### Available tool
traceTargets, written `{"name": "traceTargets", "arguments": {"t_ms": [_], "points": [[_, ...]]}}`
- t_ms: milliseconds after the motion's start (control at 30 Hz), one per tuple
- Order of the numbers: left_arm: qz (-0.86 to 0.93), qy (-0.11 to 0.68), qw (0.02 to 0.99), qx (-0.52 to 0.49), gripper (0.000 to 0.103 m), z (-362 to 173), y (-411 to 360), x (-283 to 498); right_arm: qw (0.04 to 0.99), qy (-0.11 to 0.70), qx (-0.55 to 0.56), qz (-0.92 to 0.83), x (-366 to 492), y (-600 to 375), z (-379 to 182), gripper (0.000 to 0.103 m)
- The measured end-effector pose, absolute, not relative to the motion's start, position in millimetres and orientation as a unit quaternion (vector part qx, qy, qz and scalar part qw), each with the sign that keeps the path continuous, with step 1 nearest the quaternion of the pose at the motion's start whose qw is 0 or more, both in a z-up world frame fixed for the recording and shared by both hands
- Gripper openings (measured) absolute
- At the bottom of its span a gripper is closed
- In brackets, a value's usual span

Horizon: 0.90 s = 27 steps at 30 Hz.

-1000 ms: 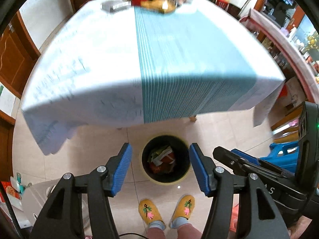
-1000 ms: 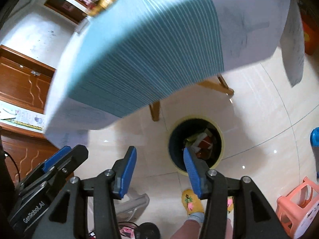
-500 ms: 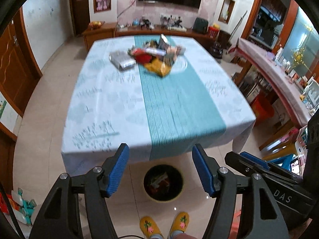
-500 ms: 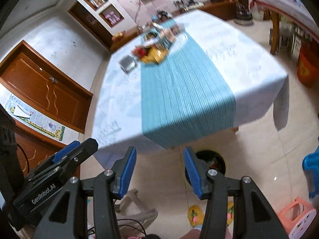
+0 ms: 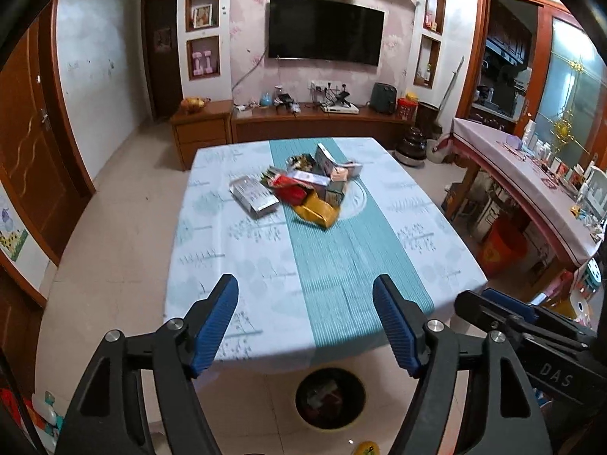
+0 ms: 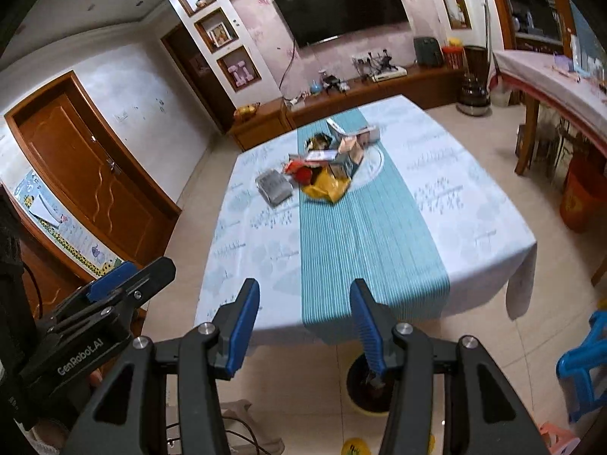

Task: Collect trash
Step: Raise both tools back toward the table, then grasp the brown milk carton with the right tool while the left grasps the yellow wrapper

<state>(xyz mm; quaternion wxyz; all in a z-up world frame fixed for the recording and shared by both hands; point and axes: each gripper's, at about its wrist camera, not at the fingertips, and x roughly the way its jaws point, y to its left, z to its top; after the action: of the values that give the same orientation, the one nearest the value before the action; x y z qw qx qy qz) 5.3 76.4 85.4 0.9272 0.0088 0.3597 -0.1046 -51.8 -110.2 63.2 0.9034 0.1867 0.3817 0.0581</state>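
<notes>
A pile of trash (image 5: 309, 185) lies at the far middle of the table (image 5: 235, 273): a yellow bag (image 5: 316, 213), a red packet, small boxes and a silver packet (image 5: 253, 195). The pile also shows in the right wrist view (image 6: 326, 168). A round bin (image 5: 330, 398) with trash in it stands on the floor at the table's near edge; the right wrist view shows it too (image 6: 366, 386). My left gripper (image 5: 305, 322) is open and empty, short of the table's near edge. My right gripper (image 6: 304, 322) is open and empty, beside it.
A white cloth with a teal striped runner (image 5: 337, 265) covers the table. A side table (image 5: 531, 174) with small items stands at the right, an orange bucket (image 5: 502, 246) under it. A blue stool (image 6: 586, 367) is at the right. A TV cabinet (image 5: 318, 121) lines the far wall.
Both grippers have risen and tilted up from over the bin on the floor; the views now look across the tabletop to the trash pile. Both stayed open and empty.
</notes>
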Motion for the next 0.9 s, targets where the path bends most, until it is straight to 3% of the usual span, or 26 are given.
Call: {"name": "traceTargets", "arguments": {"t_ms": [367, 667, 767, 900], "points": [[-0.070, 0.384, 0.921, -0.003, 0.072, 71.3, 61.5, 73.0, 0.892, 0.404, 0.185, 0.081, 17.6, -130.5, 57.2, 0.050], [0.005, 0.441, 0.897, -0.033, 0.072, 36.6, 26.3, 190.5, 0.860, 0.458, 0.185, 0.131, 155.5, -168.5, 26.5, 0.050], [0.031, 0.457, 0.888, -0.051, 0.072, 24.5, 16.7, 226.6, 0.845, 0.481, 0.183, 0.143, 207.7, -178.7, 14.5, 0.064], [0.069, 0.477, 0.873, -0.075, 0.072, 6.8, 11.3, 263.1, 0.828, 0.506, 0.184, 0.156, 273.7, -185.6, -6.0, 0.065]]}}
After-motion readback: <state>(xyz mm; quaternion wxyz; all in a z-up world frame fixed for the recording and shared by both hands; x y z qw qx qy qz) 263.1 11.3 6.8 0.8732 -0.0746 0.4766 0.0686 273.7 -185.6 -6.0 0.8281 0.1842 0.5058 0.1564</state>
